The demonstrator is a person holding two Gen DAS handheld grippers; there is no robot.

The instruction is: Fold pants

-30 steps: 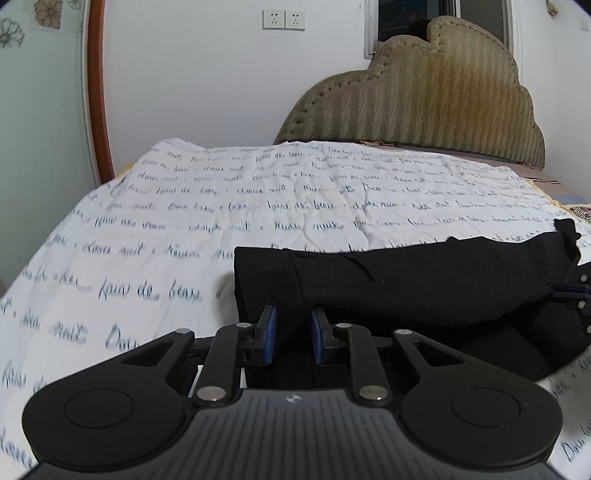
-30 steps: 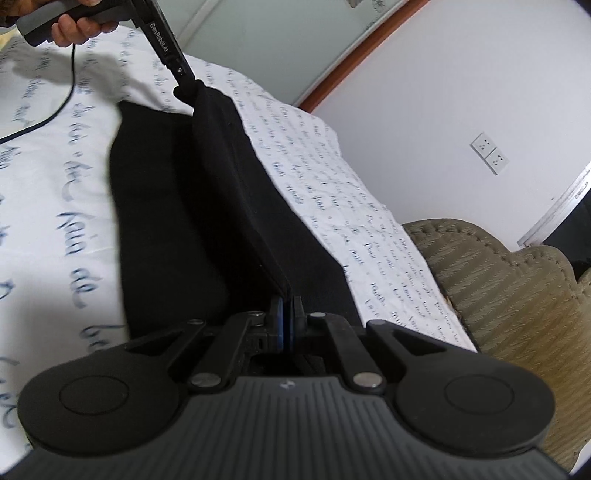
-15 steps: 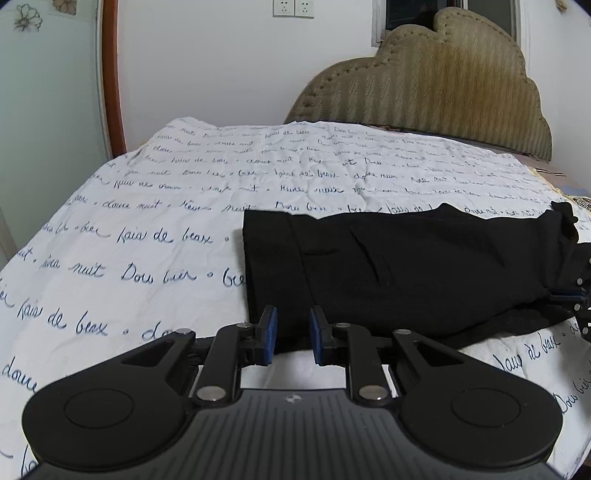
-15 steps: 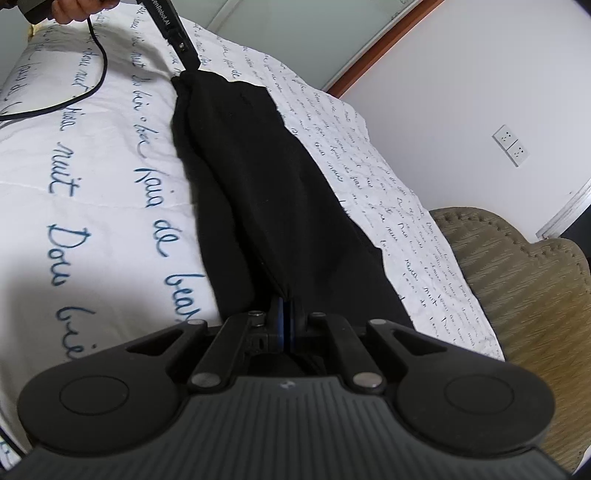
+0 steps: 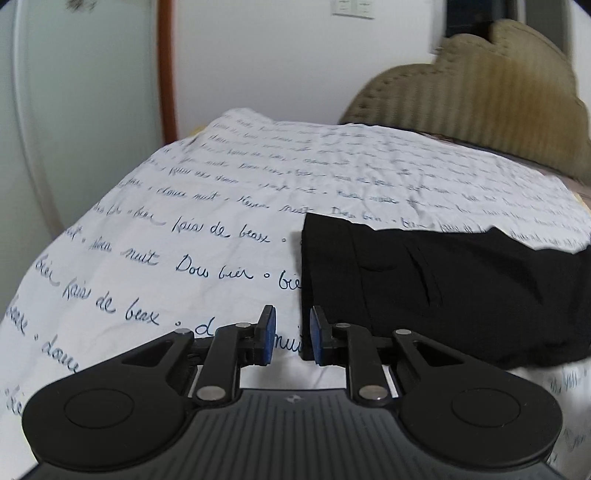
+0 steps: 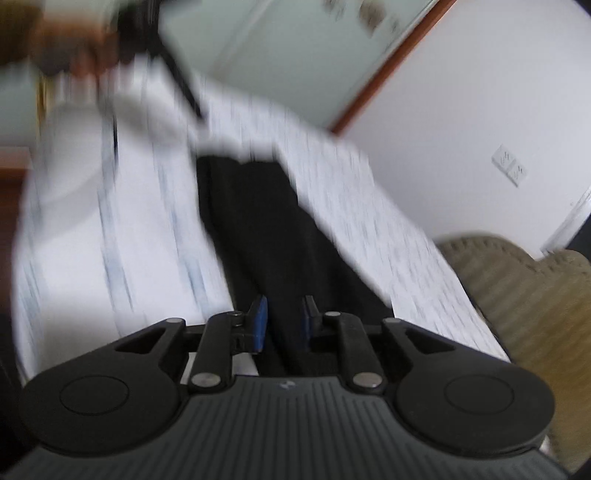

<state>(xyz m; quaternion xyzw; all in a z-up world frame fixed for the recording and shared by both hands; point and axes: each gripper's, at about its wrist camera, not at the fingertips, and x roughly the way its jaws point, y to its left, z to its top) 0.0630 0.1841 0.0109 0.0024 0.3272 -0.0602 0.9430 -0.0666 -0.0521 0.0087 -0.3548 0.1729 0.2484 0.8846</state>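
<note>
The black pants [image 5: 443, 291] lie folded lengthwise on the white bedspread [image 5: 221, 206] with blue script. In the left wrist view my left gripper [image 5: 289, 334] is open and empty, just off the pants' near left corner, over the sheet. In the blurred right wrist view the pants [image 6: 266, 229] stretch away from my right gripper [image 6: 283, 323], which is open with its blue pads apart over the near end of the cloth. The left gripper [image 6: 177, 77] shows there as a blur above the far end.
A tan padded headboard [image 5: 480, 96] stands behind the bed; it also shows at the right of the right wrist view [image 6: 535, 295]. A white wall with sockets [image 5: 352, 7] and a glass door with an orange frame [image 5: 166, 66] lie beyond.
My right gripper has opened and let go of the pants. My left gripper has drawn back to the left, off the cloth. The pants now lie flat.
</note>
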